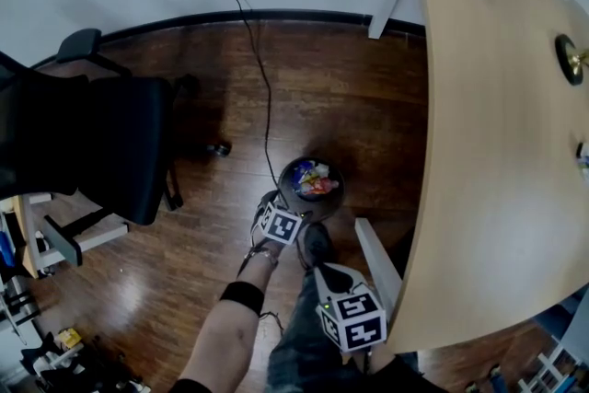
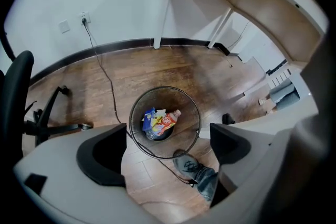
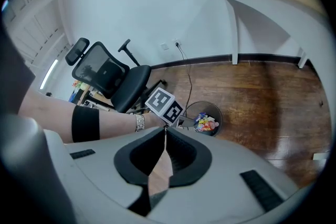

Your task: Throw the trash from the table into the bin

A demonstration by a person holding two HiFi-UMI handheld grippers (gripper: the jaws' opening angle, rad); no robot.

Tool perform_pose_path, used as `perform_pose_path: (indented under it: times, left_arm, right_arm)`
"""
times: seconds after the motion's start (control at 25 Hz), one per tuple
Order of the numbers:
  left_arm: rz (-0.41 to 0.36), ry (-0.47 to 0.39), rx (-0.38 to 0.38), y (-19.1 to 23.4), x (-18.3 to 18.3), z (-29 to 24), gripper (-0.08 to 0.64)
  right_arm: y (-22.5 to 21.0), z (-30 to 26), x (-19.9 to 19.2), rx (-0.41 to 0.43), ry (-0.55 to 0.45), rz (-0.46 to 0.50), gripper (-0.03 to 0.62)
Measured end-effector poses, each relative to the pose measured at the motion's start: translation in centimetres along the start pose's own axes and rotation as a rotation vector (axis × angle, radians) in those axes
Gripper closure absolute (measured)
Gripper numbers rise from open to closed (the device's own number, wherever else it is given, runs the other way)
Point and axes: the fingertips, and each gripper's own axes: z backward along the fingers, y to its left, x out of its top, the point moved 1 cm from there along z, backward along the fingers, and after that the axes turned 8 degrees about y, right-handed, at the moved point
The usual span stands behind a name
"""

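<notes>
My left tongs (image 2: 163,149) and right tongs (image 3: 164,131): pale grey shells, black pads (image 2: 100,157), black-and-white marker cubes (image 1: 352,319). I'm wearing a black armband (image 1: 242,296), metal wristband (image 3: 139,122), jeans (image 1: 299,336), grey sneaker (image 2: 186,164).

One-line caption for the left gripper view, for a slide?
Left gripper, jaws open and empty, aimed down at mesh bin holding a bottle and wrappers.

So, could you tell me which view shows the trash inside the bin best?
The left gripper view: it looks straight down into the bin, trash plain between open jaws. The head view shows it smaller; the right gripper view, tiny and sidelong.
</notes>
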Motion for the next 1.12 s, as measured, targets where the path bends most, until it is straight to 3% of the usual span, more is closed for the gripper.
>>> perform_pose_path:
  times: [0.28, 0.4, 0.44, 0.52, 0.6, 0.92, 1.12]
  left_arm:
    - [0.02, -0.041, -0.055, -1.1, -0.2, 2.0, 0.093]
    - [0.001, -0.078, -0.067, -1.8, 0.6, 3.6, 0.297]
    - [-0.005, -0.086, -0.067, -1.9, 0.8, 4.0, 0.396]
    - [-0.015, -0.096, -0.066, -2.2, 1.2, 4.5, 0.507]
    - [-0.024, -0.101, -0.066, -2.5, 1.5, 4.9, 0.56]
    - [-0.055, -0.114, -0.07, -3.6, 2.8, 6.1, 0.56]
    - [-0.001, -0.106, -0.046, -3.3, 2.9, 6.5, 0.56]
  right_arm:
    - [0.6, 0.5, 0.2, 0.003, -0.01, 0.016, 0.588]
    - [0.7, 0.7, 0.4, 0.002, -0.018, 0.019, 0.588]
    - [0.7, 0.8, 0.4, 0.003, -0.02, 0.019, 0.588]
    - [0.8, 0.9, 0.6, 0.005, -0.026, 0.02, 0.588]
    - [0.9, 1.0, 0.8, 0.006, -0.032, 0.021, 0.588]
    - [1.1, 1.5, 1.0, 0.008, -0.039, 0.018, 0.588]
    - [0.8, 2.0, 1.2, 0.007, -0.05, 0.017, 0.588]
